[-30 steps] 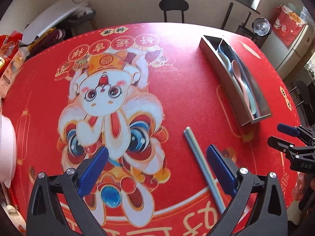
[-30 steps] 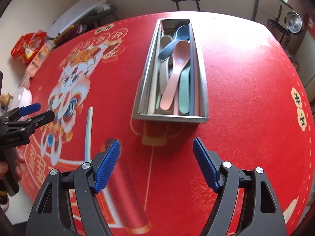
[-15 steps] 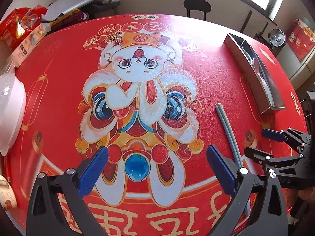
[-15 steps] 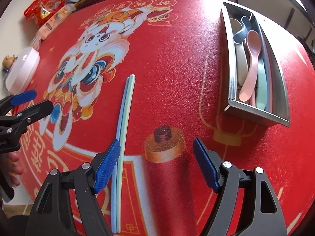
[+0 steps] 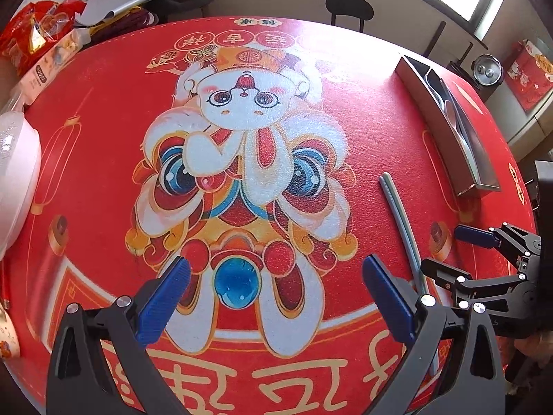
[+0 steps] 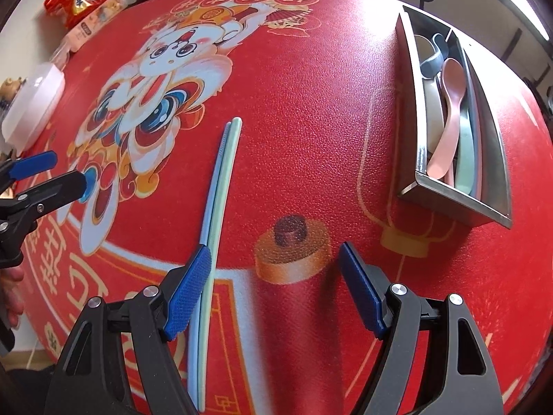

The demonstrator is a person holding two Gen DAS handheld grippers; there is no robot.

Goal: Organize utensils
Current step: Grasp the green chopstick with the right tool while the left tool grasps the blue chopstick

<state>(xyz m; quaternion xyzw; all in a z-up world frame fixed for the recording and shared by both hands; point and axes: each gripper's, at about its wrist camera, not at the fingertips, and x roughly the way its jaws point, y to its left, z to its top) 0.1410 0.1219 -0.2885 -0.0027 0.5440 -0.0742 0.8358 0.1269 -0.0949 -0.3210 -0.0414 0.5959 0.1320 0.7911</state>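
Observation:
A pair of pale blue and green chopsticks (image 6: 217,186) lies side by side on the red printed table mat (image 6: 311,121); it also shows in the left wrist view (image 5: 402,221). A steel utensil tray (image 6: 413,110) at the right holds a pink spoon (image 6: 449,103), a blue spoon and other utensils; it shows in the left wrist view (image 5: 442,121) too. My right gripper (image 6: 273,290) is open and empty, its left finger beside the chopsticks' near half. My left gripper (image 5: 276,297) is open and empty over the mat's cartoon figure.
A white lidded bowl (image 5: 13,173) sits at the mat's left edge. Snack packets (image 5: 38,41) lie at the far left. A black stool (image 5: 349,10) stands beyond the table. The table's near edge runs just below both grippers.
Both grippers have swung left and drawn back over the table. The right gripper has come nearer the chopsticks, and the tray has shifted to its right. Both stay open.

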